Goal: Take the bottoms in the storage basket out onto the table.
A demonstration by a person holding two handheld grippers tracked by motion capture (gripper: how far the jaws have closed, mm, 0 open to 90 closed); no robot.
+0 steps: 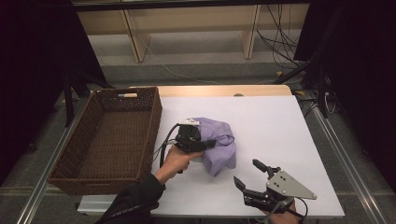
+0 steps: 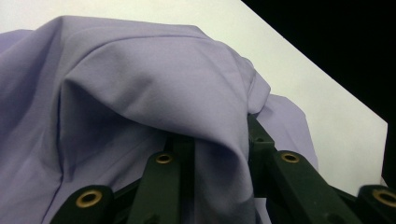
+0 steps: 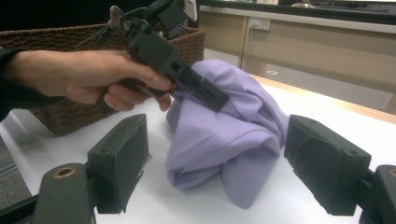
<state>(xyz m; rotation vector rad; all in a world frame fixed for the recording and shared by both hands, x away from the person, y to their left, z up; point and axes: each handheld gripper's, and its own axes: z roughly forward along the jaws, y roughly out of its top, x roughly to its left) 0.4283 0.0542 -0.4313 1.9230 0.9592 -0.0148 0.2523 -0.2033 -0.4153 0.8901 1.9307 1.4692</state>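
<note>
Left gripper (image 1: 210,143) fingers clamped on lilac cloth (image 1: 223,144); right gripper (image 1: 256,176) fingers spread, idle. Likely next: carry to wicker basket (image 1: 74,140).

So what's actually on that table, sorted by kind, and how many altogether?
Purple cloth: 1
Brown wicker basket: 1
Hand-held grippers: 2, left gripper and right gripper
Total: 4
</note>
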